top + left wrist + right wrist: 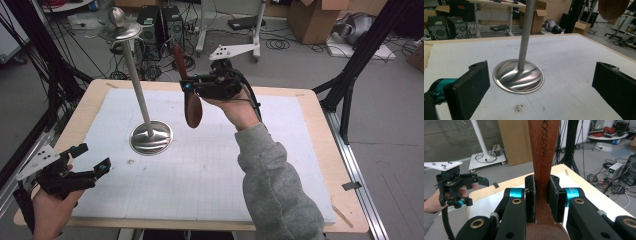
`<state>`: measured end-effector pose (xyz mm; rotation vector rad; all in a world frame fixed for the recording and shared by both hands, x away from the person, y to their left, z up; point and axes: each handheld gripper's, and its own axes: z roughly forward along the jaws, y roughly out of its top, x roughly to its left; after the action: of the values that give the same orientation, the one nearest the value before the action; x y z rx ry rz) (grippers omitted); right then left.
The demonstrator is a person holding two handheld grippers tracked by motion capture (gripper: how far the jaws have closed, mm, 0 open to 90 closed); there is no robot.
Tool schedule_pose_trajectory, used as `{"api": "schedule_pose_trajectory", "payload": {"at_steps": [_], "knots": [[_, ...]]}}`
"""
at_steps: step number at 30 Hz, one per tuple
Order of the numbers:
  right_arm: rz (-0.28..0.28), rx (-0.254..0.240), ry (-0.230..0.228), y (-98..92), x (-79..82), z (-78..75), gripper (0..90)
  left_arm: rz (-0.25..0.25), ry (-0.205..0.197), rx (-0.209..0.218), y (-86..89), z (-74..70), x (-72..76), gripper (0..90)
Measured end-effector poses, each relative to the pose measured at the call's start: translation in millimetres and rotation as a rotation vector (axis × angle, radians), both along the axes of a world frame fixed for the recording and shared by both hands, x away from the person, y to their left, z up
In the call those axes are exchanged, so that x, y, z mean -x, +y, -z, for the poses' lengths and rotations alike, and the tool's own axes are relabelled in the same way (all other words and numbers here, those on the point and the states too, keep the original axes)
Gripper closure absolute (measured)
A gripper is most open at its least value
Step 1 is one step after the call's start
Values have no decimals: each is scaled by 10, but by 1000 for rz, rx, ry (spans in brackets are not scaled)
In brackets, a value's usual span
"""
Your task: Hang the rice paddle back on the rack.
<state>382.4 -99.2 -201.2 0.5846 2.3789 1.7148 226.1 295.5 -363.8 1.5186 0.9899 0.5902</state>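
Overhead, one wooden spoon [192,102] hangs near upright, bowl down, pinched by the right gripper [189,87]; one metal stand [150,136]; left gripper [94,159] spread.

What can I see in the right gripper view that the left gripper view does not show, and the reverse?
Right gripper view: black jaws clamped on the brown wooden spatula's handle, lettering on the wood, and the left gripper farther off, open. Left gripper view: the silver metal stand's round base and pole, between wide-apart jaws. Both: the spatula, whose rounded end hangs at the left view's top, and the white gridded mat.
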Motion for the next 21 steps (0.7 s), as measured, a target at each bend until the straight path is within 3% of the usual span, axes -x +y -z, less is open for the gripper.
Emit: {"api": "schedule_pose_trajectory", "payload": {"at_steps": [11, 16, 21], "knots": [[16, -15, -8, 124, -7, -61, 778, -3, 0, -1, 9, -3, 9, 18], [0, -44, 9, 211, -1, -67, 778, -6, -2, 4, 13, -2, 11, 18], [17, -36, -13, 303, 26, -89, 778, -7, -6, 4, 24, -16, 26, 18]]}}
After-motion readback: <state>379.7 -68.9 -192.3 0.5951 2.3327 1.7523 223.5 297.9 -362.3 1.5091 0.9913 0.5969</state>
